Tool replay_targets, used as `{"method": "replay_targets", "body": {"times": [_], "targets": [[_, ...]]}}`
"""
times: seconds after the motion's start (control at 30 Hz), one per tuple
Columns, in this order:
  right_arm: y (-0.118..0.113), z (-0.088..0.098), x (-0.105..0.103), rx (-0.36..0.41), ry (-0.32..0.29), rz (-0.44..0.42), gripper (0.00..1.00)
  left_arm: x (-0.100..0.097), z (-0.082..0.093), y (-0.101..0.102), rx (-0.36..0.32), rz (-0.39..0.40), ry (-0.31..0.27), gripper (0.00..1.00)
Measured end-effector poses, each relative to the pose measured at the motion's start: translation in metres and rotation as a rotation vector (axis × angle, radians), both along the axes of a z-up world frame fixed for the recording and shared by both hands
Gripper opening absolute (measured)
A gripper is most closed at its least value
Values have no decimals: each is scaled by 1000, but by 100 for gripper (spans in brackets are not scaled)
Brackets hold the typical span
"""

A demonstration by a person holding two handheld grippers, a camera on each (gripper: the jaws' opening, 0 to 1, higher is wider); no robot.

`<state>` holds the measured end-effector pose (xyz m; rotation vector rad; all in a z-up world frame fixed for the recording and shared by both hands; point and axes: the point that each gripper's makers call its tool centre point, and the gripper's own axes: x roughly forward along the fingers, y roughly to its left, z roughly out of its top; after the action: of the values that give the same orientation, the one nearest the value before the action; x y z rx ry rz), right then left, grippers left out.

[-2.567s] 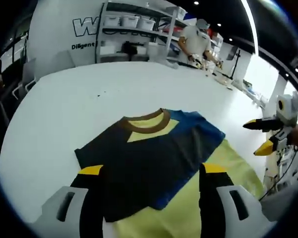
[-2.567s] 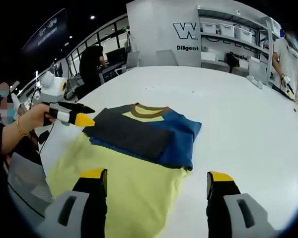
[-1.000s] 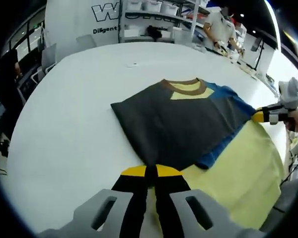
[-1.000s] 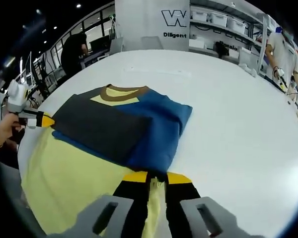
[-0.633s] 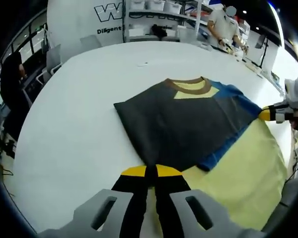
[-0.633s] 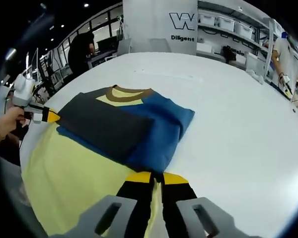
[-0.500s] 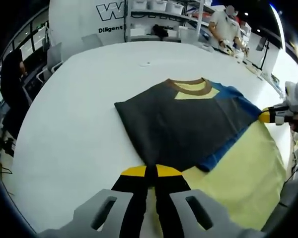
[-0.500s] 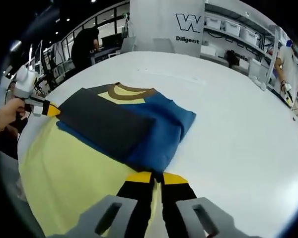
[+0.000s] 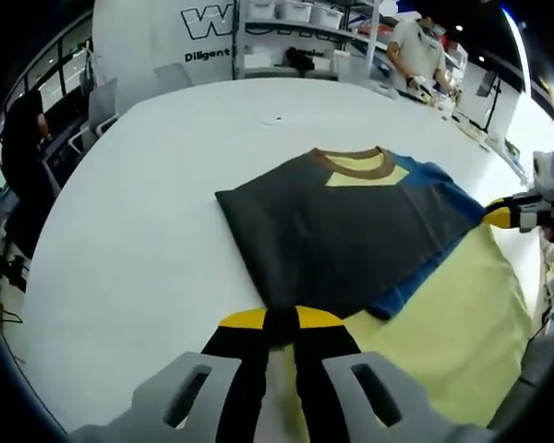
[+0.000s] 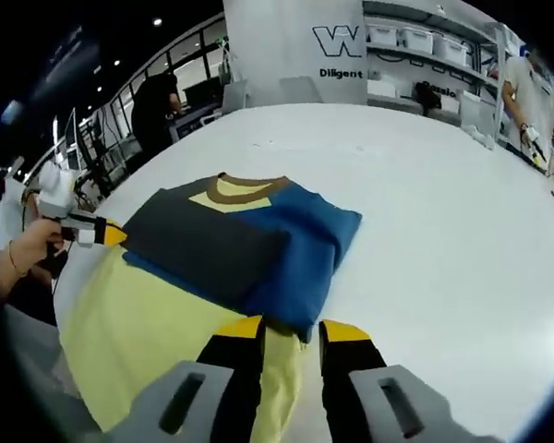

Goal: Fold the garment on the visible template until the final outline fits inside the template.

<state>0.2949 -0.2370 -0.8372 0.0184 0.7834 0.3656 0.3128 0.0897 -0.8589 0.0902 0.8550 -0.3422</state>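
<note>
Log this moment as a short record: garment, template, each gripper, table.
garment: folded shirt, dark grey panel over blue, brown collar on the far side
template: yellow sheet under the shirt, its near part bare
left gripper: low at the shirt's near corner, jaws slightly parted, dark cloth edge between the tips
right gripper: at the blue near corner, jaws parted
table: white, shirt and template lie flat on it
fit: cannot tell whether the shirt's far edges lie within the template
</note>
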Motion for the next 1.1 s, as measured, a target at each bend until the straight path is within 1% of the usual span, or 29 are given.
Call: {"method": "replay_targets", "body": {"times": [0.03, 0.07, 0.1, 0.13, 0.17, 0.3, 0.4, 0.53, 0.63, 0.7, 0.77, 0.87, 1.0, 1.1], "targets": [[-2, 3, 2, 6, -7, -15, 20, -1, 1, 0, -6, -2, 0, 18], [-2, 7, 3, 2, -23, -14, 22, -1, 1, 0, -12, -3, -3, 24], [-1, 9, 4, -5, -34, -6, 22, -1, 1, -1, -14, -13, -12, 27], [-1, 11, 6, -16, -47, 11, 22, -2, 2, -1, -14, -20, -14, 30], [1, 11, 6, -19, -48, 22, 21, -3, 2, -2, -14, -25, -14, 31], [6, 9, 9, -33, -57, 44, 20, -7, 12, -8, -39, -53, -43, 30], [7, 5, 8, -51, -45, 42, 20, -13, 20, -15, -83, -48, -38, 30], [6, 3, 6, -68, -45, 44, 21, -22, 25, -27, -99, -69, -36, 28], [5, 3, 7, -63, -47, 39, 22, -28, 24, -35, -111, -75, -27, 28], [5, 3, 6, -64, -47, 34, 24, -32, 23, -43, -139, -78, -6, 27], [4, 3, 5, -64, -48, 33, 26, -34, 21, -48, -143, -82, 3, 26], [4, 1, 3, -60, -42, 34, 26, -34, 17, -53, -156, -84, 17, 24], [4, -4, -1, -72, -32, 42, 26, -30, 12, -60, -179, -64, 30, 22], [3, -8, -3, -75, -23, 42, 26, -29, 6, -63, -191, -38, 52, 20]]}}
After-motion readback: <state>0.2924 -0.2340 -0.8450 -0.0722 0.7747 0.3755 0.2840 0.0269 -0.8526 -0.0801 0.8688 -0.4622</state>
